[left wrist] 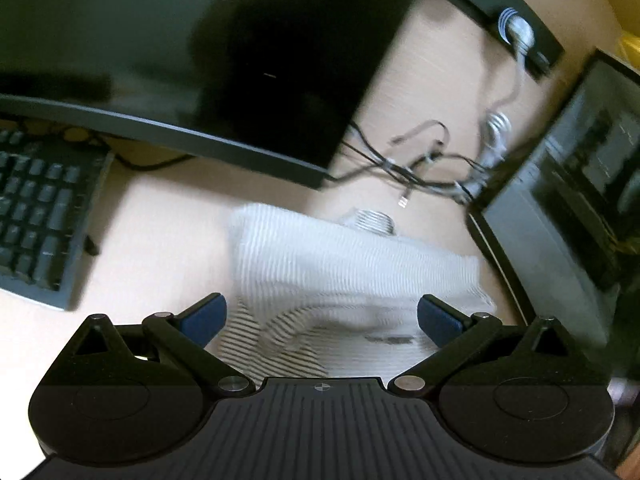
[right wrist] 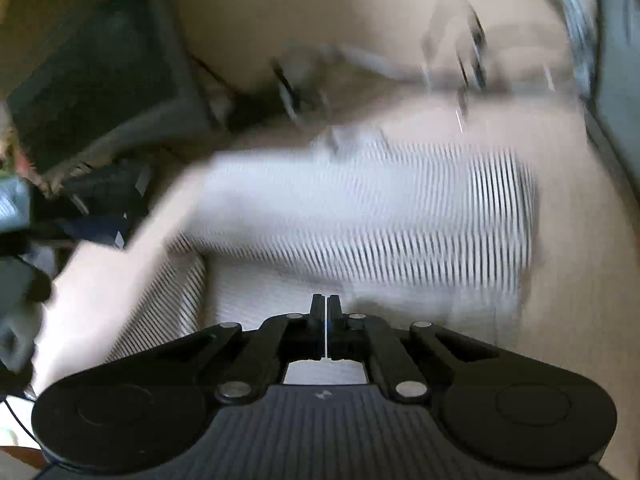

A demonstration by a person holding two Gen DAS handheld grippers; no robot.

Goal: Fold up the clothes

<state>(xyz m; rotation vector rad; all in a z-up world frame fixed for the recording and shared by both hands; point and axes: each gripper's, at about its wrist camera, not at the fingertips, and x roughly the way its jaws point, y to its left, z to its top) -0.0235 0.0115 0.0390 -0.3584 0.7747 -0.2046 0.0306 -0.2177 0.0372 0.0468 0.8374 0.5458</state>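
Striped shirt [left wrist: 352, 280] just ahead of L tongs [left wrist: 322, 316], spread apart; R tongs [right wrist: 327, 308] pressed together, grip on cloth unclear, long axis crosswise.

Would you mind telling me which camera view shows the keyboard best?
The left wrist view. The keyboard lies at its left edge on the desk, below the monitor, with its rows of dark keys readable despite some blur. The right wrist view is heavily blurred and shows no keyboard I can make out, mainly the striped shirt.
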